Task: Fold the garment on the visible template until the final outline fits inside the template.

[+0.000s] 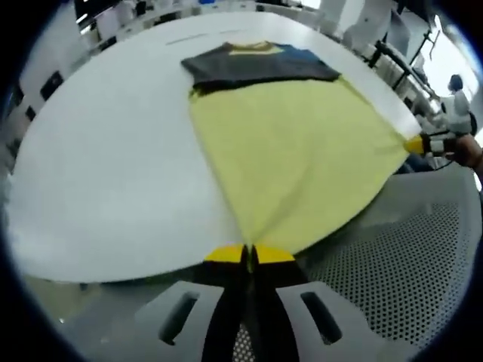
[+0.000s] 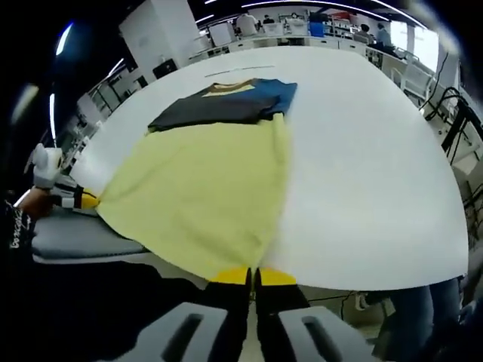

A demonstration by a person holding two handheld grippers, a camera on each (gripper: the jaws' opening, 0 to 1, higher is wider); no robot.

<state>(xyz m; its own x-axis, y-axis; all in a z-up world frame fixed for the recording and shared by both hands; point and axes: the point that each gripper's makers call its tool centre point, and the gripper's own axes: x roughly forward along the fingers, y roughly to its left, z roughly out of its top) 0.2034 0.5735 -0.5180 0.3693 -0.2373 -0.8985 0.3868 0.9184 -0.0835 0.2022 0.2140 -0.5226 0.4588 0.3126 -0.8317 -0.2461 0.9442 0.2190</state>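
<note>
Two hand-held grippers pinch the bottom corners of a yellow shirt (image 1: 294,151) spread on a white table (image 1: 113,173): the left gripper (image 1: 249,255) and the right gripper (image 2: 252,277) are each clamped on the hem, pulling it taut. The dark collar end lies flat at the far side. No fold appears finished; folding seems barely begun.

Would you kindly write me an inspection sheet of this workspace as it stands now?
Surface: white table, with a perforated grey panel at its near edge.
Job's things: shirt spread flat, yellow body, dark top part at the far end; template not discernible.
Clutter: nothing seen on the table.
Grippers: left gripper and right gripper each shut on a hem corner.
Cables: dark cables beside the table.
Surroundings: benches and equipment behind.
</note>
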